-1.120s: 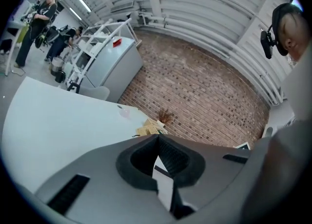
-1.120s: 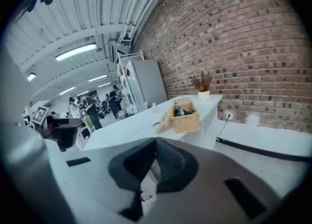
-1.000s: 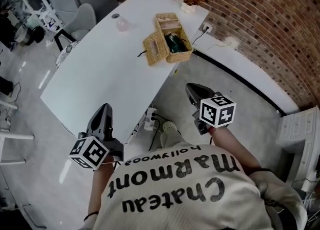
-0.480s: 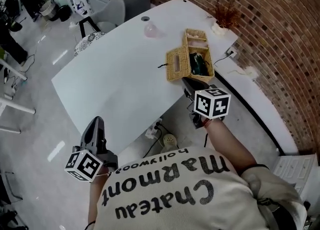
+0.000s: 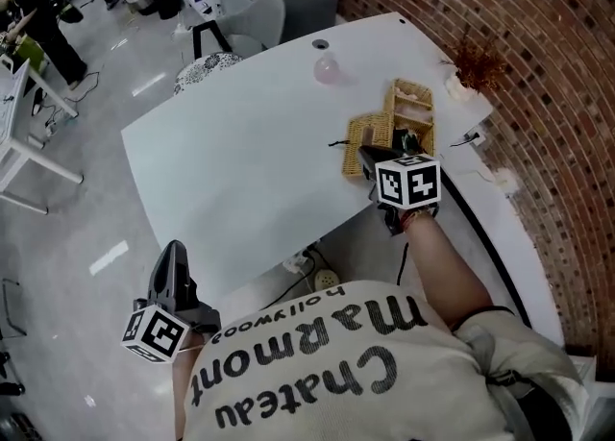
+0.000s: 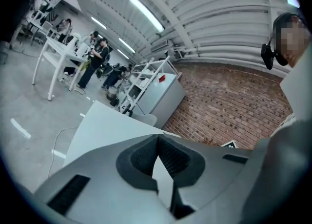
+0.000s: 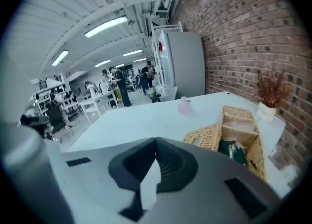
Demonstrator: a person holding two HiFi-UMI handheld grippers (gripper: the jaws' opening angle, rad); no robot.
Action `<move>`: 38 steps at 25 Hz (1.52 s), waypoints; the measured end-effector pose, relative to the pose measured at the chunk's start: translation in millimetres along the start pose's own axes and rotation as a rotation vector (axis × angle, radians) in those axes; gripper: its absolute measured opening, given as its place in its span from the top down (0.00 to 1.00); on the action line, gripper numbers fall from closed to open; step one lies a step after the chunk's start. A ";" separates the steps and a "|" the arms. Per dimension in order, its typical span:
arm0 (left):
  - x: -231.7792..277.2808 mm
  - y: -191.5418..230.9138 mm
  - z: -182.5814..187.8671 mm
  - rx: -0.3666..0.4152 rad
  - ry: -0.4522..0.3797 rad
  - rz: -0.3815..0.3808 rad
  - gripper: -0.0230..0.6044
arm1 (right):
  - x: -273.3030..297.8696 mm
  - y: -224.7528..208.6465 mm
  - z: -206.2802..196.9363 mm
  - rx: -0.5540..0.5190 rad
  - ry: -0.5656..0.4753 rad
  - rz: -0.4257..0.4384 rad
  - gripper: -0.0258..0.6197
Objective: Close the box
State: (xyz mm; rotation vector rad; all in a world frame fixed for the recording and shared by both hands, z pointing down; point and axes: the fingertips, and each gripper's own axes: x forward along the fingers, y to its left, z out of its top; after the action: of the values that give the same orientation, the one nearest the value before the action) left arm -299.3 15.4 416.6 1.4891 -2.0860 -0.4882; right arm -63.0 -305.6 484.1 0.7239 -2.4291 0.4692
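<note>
An open wicker box (image 5: 411, 118) stands on the white table (image 5: 240, 160) near its right end. Its lid (image 5: 368, 132) is folded out to the left. In the right gripper view the box (image 7: 241, 129) holds a dark green item (image 7: 228, 149), with the lid (image 7: 204, 137) leaning beside it. My right gripper (image 5: 366, 152) hovers at the table's near edge just short of the lid, its jaws shut and empty (image 7: 156, 141). My left gripper (image 5: 173, 249) hangs over the floor, off the table's near left, also shut with nothing in it (image 6: 157, 137).
A pink cup-like thing (image 5: 327, 69) sits on the table behind the box. A dried plant in a white pot (image 5: 469, 72) stands at the table's far right corner by the brick wall (image 5: 538, 64). A grey chair (image 5: 258, 20) is beyond the table. Cables lie on the floor (image 5: 317, 279).
My right gripper has travelled from beside my body up to the table edge by the box. The left gripper has swung leftward, away from the brick wall. Both jaws stayed shut.
</note>
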 end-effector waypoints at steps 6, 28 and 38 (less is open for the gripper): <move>-11.6 6.5 1.7 -0.022 -0.031 0.065 0.96 | 26.0 -5.6 -33.4 -0.140 0.179 -0.012 0.87; -46.2 32.5 -3.9 -0.071 -0.045 0.134 0.96 | 59.3 -23.0 -98.5 -1.137 0.561 -0.305 0.53; -49.9 37.5 -4.8 -0.081 -0.032 0.124 0.96 | 64.1 -36.5 -94.4 -1.288 0.558 -0.483 0.58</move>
State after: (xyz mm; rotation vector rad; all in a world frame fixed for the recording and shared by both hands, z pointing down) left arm -312.0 74.9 431.4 1.3054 -2.1415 -0.5450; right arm -47.8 -315.6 602.5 0.4352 -1.4639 -0.9031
